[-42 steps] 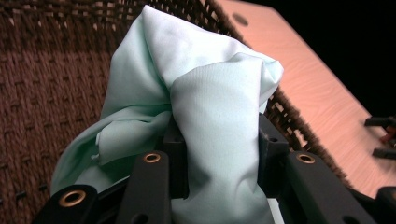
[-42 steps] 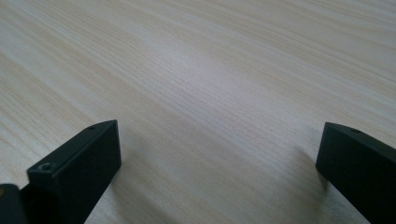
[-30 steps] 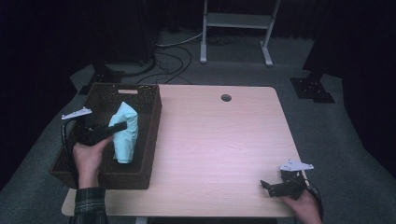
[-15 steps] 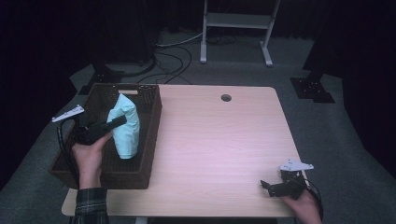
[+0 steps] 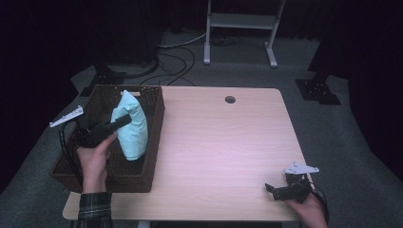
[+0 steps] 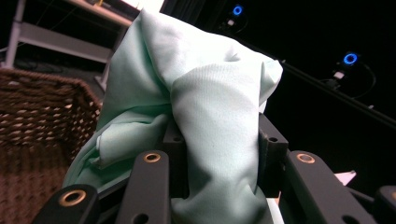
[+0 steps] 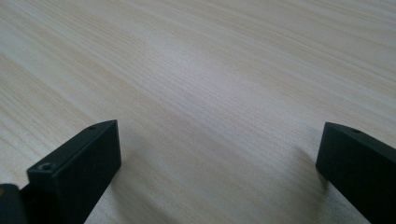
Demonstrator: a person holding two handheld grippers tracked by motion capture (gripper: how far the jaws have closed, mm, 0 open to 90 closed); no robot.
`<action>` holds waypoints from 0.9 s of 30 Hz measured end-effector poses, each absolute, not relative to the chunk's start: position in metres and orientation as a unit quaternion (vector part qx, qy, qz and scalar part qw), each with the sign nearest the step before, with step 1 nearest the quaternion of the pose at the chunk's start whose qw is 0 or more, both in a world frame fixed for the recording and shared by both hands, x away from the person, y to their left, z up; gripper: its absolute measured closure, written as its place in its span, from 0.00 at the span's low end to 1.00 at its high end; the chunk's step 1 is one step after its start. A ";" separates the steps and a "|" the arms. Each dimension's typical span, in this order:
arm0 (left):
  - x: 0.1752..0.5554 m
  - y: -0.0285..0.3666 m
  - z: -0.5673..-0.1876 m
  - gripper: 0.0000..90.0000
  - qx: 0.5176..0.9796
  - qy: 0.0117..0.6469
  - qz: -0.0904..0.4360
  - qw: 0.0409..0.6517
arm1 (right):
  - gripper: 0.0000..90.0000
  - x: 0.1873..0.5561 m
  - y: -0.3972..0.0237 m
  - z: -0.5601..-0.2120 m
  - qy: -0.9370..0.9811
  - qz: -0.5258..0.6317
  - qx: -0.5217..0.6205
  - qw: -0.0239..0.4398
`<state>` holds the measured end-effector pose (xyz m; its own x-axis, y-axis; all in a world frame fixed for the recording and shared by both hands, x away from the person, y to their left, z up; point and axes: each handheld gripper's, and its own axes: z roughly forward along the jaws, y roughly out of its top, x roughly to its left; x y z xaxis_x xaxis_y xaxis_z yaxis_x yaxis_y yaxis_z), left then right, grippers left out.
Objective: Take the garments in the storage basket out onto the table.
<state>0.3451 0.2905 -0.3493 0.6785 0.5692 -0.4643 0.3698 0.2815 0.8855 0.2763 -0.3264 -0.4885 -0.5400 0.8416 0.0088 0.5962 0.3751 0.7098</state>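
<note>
Left tongs (image 5: 124,119) clamped, raised; right tongs (image 5: 269,189) apparently resting, agape.

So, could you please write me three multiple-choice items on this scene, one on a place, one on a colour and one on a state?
1. Where is the wicker basket?
A. On the table's left side
B. On the table's right side
C. On the floor

2. What colour is the cloth?
A. Dark red
B. Pale mint green
C. Black

3. How do the right gripper jaws stand?
A. Shut on the cloth
B. Shut on a cup
C. Open, with nothing between them

Answers:
1. A, as the high view shows the basket on the left part of the table.
2. B, as the cloth is pale mint green in the high view and in the left gripper view, where the left gripper pinches it.
3. C, as the right gripper view shows bare wood between the two parted jaws.
</note>
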 end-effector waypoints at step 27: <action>0.348 0.227 -0.342 0.72 0.590 0.345 0.082 0.725 | 0.00 0.277 -0.327 -0.489 0.811 0.342 0.439 0.179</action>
<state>0.3483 0.2269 -0.3422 0.7482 0.5261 -0.4043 0.2893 0.2897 0.9123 0.2765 -0.3270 -0.4886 -0.5507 0.8347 0.0107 0.5901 0.3803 0.7121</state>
